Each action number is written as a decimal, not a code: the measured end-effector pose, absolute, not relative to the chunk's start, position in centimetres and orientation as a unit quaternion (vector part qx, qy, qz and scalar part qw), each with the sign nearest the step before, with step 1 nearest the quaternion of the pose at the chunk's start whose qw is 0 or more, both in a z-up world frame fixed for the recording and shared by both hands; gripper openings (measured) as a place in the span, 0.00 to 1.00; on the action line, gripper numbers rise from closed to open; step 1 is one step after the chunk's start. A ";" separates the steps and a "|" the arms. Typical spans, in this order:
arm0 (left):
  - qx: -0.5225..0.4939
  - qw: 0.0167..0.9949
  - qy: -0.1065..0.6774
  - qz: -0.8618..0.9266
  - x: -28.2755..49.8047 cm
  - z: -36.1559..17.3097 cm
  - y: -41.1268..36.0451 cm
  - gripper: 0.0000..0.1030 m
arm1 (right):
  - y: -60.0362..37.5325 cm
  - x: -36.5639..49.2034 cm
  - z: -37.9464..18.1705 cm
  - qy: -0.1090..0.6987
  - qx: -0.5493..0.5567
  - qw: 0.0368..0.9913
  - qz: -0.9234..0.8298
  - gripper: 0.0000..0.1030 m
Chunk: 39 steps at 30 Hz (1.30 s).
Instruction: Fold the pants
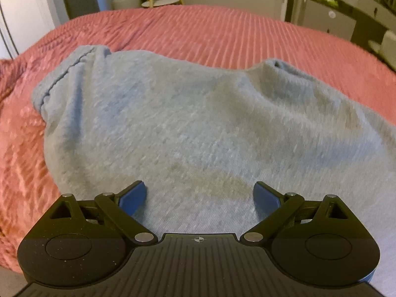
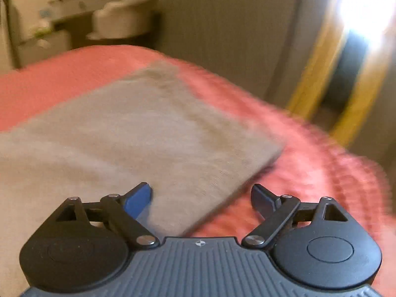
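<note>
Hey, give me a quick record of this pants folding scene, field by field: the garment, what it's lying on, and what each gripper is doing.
garment: grey sweatpants, lying spread out, hem opening visible at the far end
surface: pink ribbed bedspread
left gripper: open, over the fabric, holding nothing
right gripper: open, above the near edge of the pants, holding nothing
image quality: right wrist view is motion-blurred

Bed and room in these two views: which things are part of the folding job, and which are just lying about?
Part of the job:
- grey pants, lying on the bed
- pink ribbed bedspread, the work surface
- left gripper, open
- right gripper, open

Just there:
- round white side table
- dresser with clutter
- pale chair
- yellow frame, blurred
</note>
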<state>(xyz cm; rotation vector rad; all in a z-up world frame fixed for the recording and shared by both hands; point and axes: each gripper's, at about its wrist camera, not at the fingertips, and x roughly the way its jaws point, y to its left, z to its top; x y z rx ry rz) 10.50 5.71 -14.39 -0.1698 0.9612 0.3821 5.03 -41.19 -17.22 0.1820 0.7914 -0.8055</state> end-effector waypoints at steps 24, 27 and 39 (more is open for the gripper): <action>-0.047 0.930 0.355 -0.078 19.9 -15.1 7.5 0.59 | -28.5 10.4 -19.6 0.302 0.073 0.919 -0.244 1.00; -0.021 0.927 0.365 -0.081 21.6 -15.8 7.1 0.32 | -28.3 10.5 -20.0 0.303 0.066 0.919 -0.243 1.00; 0.023 0.930 0.366 -0.013 26.6 -15.6 4.8 0.06 | -28.8 10.6 -20.2 0.295 0.080 0.923 -0.234 1.00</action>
